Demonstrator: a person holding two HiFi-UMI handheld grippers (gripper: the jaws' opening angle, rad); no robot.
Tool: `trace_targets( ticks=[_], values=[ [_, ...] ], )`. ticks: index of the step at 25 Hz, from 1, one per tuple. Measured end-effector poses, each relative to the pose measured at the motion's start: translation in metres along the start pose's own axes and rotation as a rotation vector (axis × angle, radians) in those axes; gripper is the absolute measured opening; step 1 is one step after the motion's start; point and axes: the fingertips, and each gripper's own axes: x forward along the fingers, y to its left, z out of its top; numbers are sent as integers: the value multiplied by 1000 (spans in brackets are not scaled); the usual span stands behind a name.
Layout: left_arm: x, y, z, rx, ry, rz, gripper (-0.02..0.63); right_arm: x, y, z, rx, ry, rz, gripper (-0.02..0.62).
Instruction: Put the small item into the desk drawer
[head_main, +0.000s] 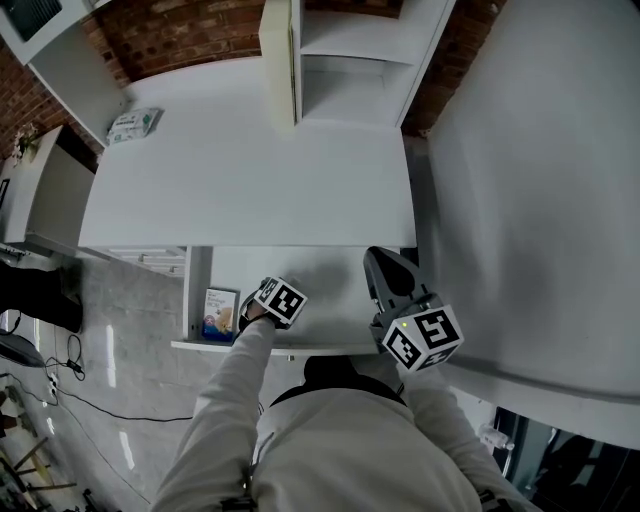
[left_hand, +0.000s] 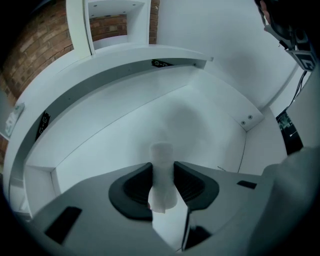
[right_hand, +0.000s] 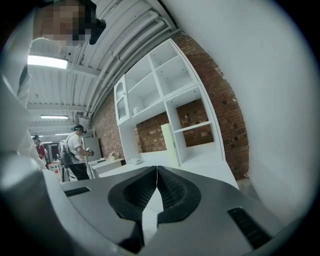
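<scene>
Placing step, near its end. Clamping a small white item (left_hand: 161, 155) in the left gripper (left_hand: 162, 170): fingers (left_hand: 132, 187) partway apart, pressed onto its sides, with the item upright between them and poking past the tips. Hanging inside the open drawer (head_main: 330, 265), lower middle of the head view, aimed steeply down at the bare drawer bottom. Cannot tell whether touching the bottom yet; looks just above. Nothing below it in the left gripper view.

Next, as a judgement:
- lower the last bit, spread the fingers and let go
- lift straight out so as not to drag the item along
- then push the drawer shut, probably with the free gripper

Risk: tipping or rolling of a tall narrow item on release.

Right gripper (right_hand: 157, 170): fingers shut together, holding nothing. Parked by the drawer's right end, aimed about level across the room.

Also in the drawer, at the left end: a small printed box (head_main: 220, 313), well apart from the item.

Surface: white desk (head_main: 250, 180), mostly bare. Packet (head_main: 133, 125) at its upper left corner, white shelf (head_main: 350, 60) at top centre.

Room:
- brick wall (head_main: 180, 30) behind
- grey floor (head_main: 120, 330) with cables (head_main: 70, 395) at lower left
- white wall (head_main: 540, 200) at right
- two people (right_hand: 77, 150) standing at the far left of the right gripper view
</scene>
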Motion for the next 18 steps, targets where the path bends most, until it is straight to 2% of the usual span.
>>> trace_targets(
  ticks=[7, 15, 18],
  values=[
    [10, 3, -9, 14, 47, 7, 138, 1, -4, -3, 4, 6, -2, 28],
    [12, 2, -8, 16, 52, 12, 149, 0, -8, -4, 8, 13, -2, 28],
    [11, 1, -6, 2, 43, 7, 180, 0, -9, -3, 10, 11, 1, 28]
  ],
)
